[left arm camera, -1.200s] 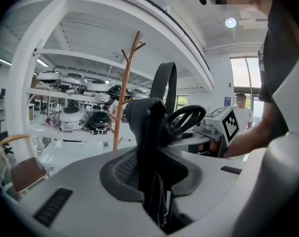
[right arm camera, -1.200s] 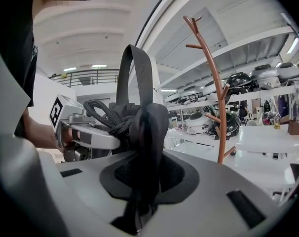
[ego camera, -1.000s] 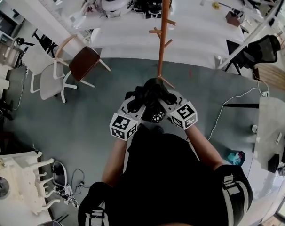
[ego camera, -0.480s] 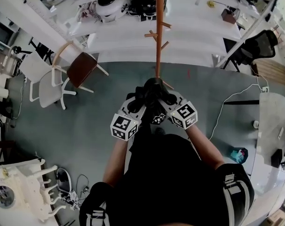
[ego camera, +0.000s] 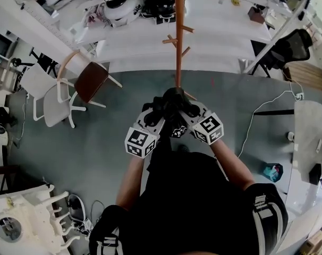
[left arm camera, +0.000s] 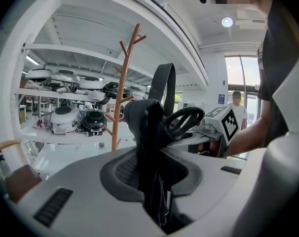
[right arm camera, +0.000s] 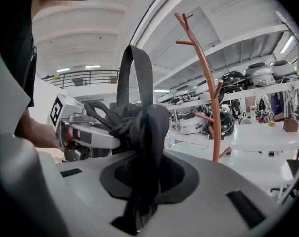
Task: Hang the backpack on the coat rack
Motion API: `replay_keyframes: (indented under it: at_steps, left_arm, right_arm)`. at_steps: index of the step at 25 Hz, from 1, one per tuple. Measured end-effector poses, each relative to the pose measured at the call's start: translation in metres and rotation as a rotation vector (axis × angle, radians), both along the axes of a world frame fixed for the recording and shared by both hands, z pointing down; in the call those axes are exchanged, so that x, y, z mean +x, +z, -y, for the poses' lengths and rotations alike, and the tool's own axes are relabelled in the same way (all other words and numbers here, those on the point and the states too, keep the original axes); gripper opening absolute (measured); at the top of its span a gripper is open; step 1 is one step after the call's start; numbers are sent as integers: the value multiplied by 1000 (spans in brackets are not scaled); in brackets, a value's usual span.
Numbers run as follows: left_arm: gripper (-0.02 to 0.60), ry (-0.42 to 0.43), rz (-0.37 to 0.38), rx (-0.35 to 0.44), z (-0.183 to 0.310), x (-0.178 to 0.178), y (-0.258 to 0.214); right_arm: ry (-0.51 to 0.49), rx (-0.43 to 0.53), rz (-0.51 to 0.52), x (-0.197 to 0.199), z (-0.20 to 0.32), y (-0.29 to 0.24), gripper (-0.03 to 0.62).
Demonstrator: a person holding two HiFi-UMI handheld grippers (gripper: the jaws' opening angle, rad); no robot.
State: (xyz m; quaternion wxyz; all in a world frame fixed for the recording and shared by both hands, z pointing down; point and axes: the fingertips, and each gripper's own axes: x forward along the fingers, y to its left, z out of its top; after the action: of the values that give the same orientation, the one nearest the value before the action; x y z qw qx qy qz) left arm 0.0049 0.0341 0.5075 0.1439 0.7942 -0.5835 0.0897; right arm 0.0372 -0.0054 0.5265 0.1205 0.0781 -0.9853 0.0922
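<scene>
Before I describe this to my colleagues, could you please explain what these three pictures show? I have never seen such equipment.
There is no robot here. A person holds a tool in each hand: the left gripper and the right gripper, each with two fingers and a marker cube. One picture looks down from a camera on the person's head; the other two come from cameras riding on the grippers, looking along their fingers. Both grippers are shut on a black backpack, pinching its fabric; its strap stands up in a loop. Ahead, a brown coat rack stands on the grey floor; the backpack is not yet hung on it.
</scene>
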Motion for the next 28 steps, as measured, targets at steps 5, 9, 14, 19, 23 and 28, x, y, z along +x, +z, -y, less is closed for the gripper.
replay_keyframes:
  at_steps: [5, 9, 14, 19, 23, 28]
  left_arm:
    - [94, 14, -11, 1, 14, -17, 0]
    - [92, 24, -19, -11, 31, -38, 2]
    - [92, 46, -27, -20, 54, -61, 6]
    - [92, 80, -22, -26, 84, -85, 7]
    - [92, 110, -25, -25, 104, -107, 6]
    - [92, 168, -9, -19, 131, -129, 7]
  right_arm:
    - [8, -10, -1, -17, 13, 1, 80]
    - [20, -17, -8, -37, 29, 2, 80]
    - [42, -28, -14, -59, 52, 7, 80]
    - [94, -61, 5, -82, 81, 8, 80]
    - [133, -63, 9, -103, 100, 7, 80]
    - [177, -53, 7, -121, 122, 8, 80]
